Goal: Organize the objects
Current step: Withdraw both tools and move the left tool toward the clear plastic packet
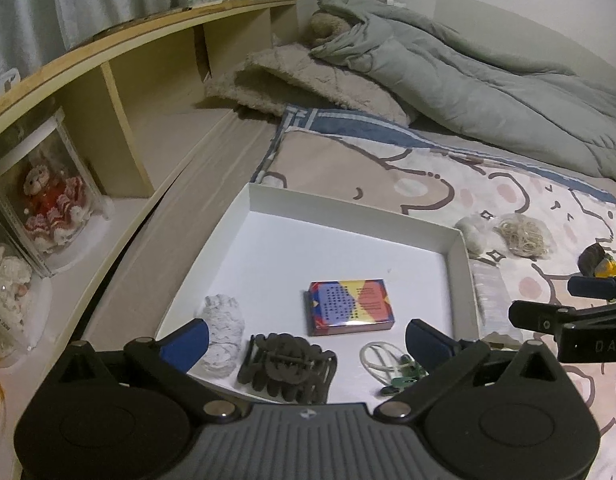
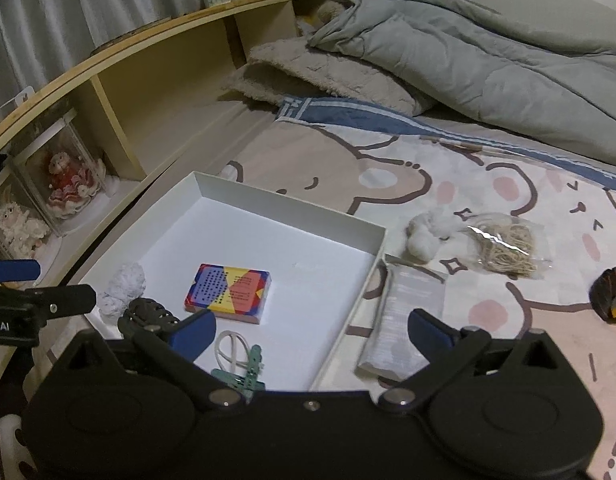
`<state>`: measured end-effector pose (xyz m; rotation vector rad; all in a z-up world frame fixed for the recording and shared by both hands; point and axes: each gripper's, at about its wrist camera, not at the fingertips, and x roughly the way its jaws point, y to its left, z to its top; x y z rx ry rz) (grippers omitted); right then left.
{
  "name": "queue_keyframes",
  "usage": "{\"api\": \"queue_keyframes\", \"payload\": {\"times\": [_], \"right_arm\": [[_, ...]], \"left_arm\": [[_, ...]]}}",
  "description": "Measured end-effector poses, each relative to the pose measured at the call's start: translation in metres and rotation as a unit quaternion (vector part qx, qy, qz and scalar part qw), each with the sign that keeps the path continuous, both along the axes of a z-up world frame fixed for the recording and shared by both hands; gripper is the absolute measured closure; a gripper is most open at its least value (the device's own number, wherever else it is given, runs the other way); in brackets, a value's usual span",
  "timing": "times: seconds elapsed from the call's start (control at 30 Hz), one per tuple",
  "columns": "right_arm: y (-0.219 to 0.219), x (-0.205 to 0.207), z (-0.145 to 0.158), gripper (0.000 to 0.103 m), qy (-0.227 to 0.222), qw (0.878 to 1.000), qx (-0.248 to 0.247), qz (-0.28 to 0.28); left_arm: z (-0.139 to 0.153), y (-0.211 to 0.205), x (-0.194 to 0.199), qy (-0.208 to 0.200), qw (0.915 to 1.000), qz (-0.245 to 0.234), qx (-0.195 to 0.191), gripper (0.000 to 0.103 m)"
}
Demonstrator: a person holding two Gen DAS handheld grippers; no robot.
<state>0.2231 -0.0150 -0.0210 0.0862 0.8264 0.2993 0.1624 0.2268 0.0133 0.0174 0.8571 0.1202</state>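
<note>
Both grippers gape, holding nothing. Nearest the right gripper (image 2: 309, 330) — a grey packet (image 2: 403, 320) beside the tray (image 2: 292, 210), long axis pointing away between its jaws.

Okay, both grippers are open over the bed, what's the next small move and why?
Probably lower the right gripper onto the grey packet just outside the white tray wall. It lies nearest, between the open fingers, while other items already sit in the tray.
</note>
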Motion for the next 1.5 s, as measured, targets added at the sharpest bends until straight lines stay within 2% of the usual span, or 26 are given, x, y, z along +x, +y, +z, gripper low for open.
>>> {"api": "queue_keyframes", "payload": {"times": [0.37,0.5,1.1,1.37,1.5], "right_arm": [[-0.047,-0.009,-0.001,0.000,-0.007,1.000,-0.001,-0.027],[-0.070,-0.010,-0.004,0.000,0.000,0.999,0.003,-0.042],[-0.191,-0.039,-0.019,0.000,-0.020,0.990,-0.024,-0.140],[-0.235,-0.052,-0.031,0.000,-0.032,0.983,-0.037,-0.175],[-0.255,-0.053,-0.040,0.001,-0.034,0.982,-0.028,-0.185]], "left_arm": [[-0.001,-0.043,0.012,-0.008,0.9998,-0.019,0.005,0.000],[-0.006,-0.064,0.019,-0.012,0.9994,-0.032,-0.005,0.000],[-0.033,-0.187,0.035,-0.045,0.9948,-0.084,-0.035,0.000],[-0.059,-0.228,0.025,-0.073,0.9929,-0.075,-0.056,0.001],[-0.077,-0.239,0.022,-0.082,0.9935,-0.055,-0.056,0.008]]}}
